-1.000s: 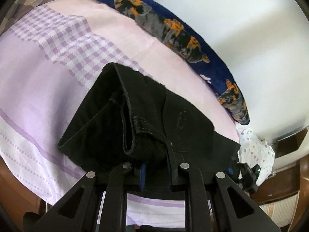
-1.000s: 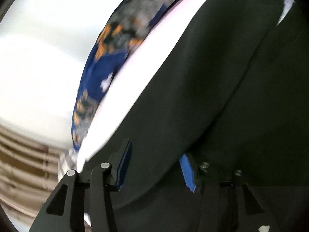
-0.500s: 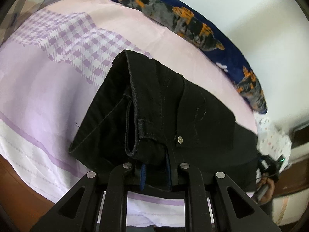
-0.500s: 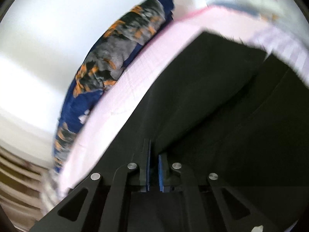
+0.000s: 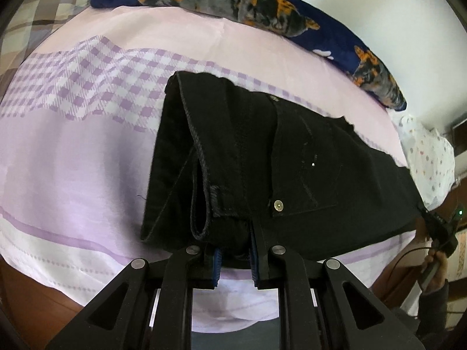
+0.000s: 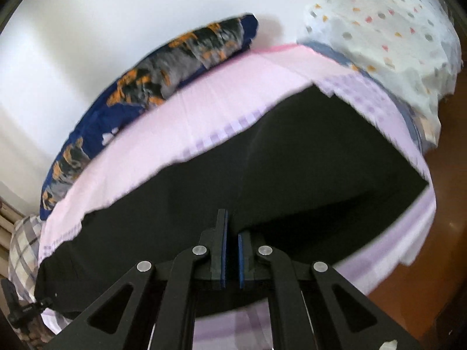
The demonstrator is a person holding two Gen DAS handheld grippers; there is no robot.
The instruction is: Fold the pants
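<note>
**Black pants pinched at both ends above the bed**

At the far left of the left wrist view a checked grey-brown cloth (image 5: 43, 8) lies at the head of the bed (image 5: 73, 151), whose sheet is lilac with a purple gingham band. Along the far edge, against the white wall (image 5: 394, 3), runs a navy pillow (image 5: 262, 11) with orange and grey print. To the right of it sits a white bundle dotted in pastel colours (image 5: 429, 157), and beyond the bed's right corner there is brown wood.

The pants (image 5: 277, 163) stretch across the middle of the bed, folded lengthwise, waistband end toward the left gripper (image 5: 233, 258). Its jaws stand only a little apart, clamped on the bunched waistband fabric just below a metal rivet. At the lower right of that view the right gripper (image 5: 440, 227) appears at the other end of the pants, held by a hand (image 5: 435, 265).

In the right wrist view the black cloth fills the centre, blurred. The right gripper's jaws are drawn almost together after just closing, with a thin fold of the pants caught between the blue pads (image 6: 223, 256).
</note>
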